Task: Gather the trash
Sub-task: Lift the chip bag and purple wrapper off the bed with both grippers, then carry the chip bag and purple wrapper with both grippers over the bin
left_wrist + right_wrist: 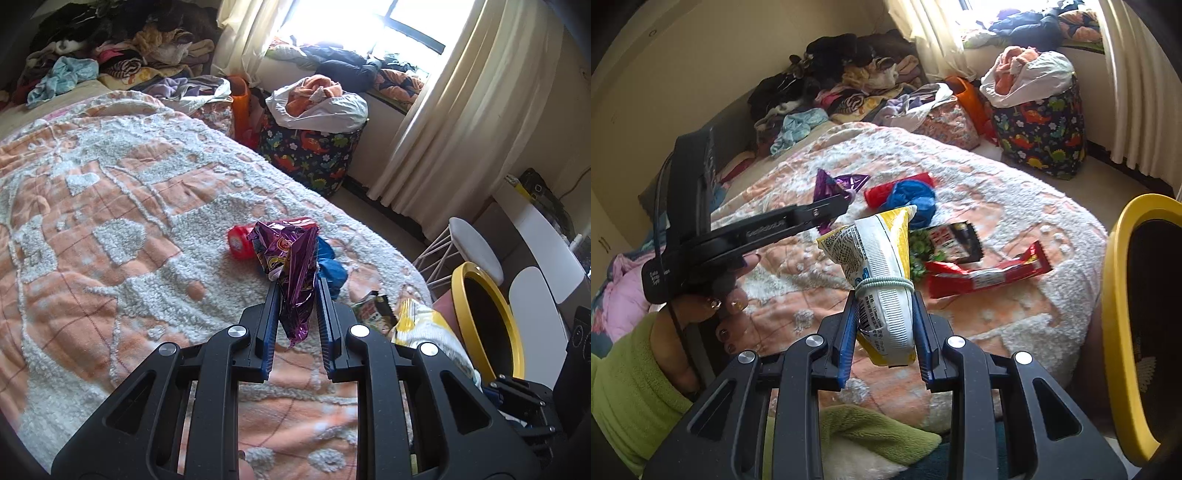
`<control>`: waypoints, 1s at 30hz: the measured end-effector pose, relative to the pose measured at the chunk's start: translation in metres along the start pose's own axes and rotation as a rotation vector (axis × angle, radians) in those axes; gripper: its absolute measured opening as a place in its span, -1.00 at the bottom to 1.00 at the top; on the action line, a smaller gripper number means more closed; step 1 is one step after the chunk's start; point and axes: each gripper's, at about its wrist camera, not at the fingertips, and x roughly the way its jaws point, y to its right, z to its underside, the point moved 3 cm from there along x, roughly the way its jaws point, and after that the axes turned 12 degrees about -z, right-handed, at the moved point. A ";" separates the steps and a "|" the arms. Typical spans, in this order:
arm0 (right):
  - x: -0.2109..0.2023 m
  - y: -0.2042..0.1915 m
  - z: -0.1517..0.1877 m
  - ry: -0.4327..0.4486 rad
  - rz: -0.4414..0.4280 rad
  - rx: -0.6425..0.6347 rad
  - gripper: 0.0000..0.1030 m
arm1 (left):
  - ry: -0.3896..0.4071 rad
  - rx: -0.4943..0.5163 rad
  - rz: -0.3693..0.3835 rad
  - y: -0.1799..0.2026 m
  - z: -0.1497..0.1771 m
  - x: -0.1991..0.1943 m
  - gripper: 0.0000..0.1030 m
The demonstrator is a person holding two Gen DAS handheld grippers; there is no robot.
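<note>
Both tongs are loaded, so this looks like the middle of the job, not the start or the end. The left tongs (297,286) are clamped on a crumpled purple foil wrapper (291,266), which stands up between the 2 blue pads, lifted clear of the bed (110,221). The right tongs (886,306) are clamped on a white and yellow snack bag (882,266) tied round its middle with a pale band, also held off the blanket.

Neither piece is binned yet. The yellow-rimmed bin (1123,295) stands off the bed's edge, to the right of the right tongs and near them, so I judge the next step to be carrying both pieces over its mouth.

More trash lies on the blanket: beyond the right tongs a long red wrapper (990,275), a black and green packet (955,238), a blue plastic bag (910,197) and a red item (882,192) touching the blue bag. At least 4 pieces remain to fetch after this pair. What the bin already holds cannot be seen; its inside is dark
</note>
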 end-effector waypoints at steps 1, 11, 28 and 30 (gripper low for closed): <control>-0.005 0.003 -0.001 0.010 0.004 0.007 -0.48 | 0.002 0.004 0.005 0.002 -0.001 -0.001 -0.73; -0.035 0.024 -0.012 0.075 0.040 0.052 -0.48 | 0.015 0.041 0.037 0.022 -0.001 -0.011 -0.73; -0.089 0.070 -0.023 0.199 0.116 0.142 -0.48 | 0.016 0.106 0.100 0.061 0.006 -0.022 -0.73; -0.094 0.075 -0.023 0.211 0.123 0.153 -0.48 | 0.015 0.117 0.111 0.067 0.008 -0.023 -0.73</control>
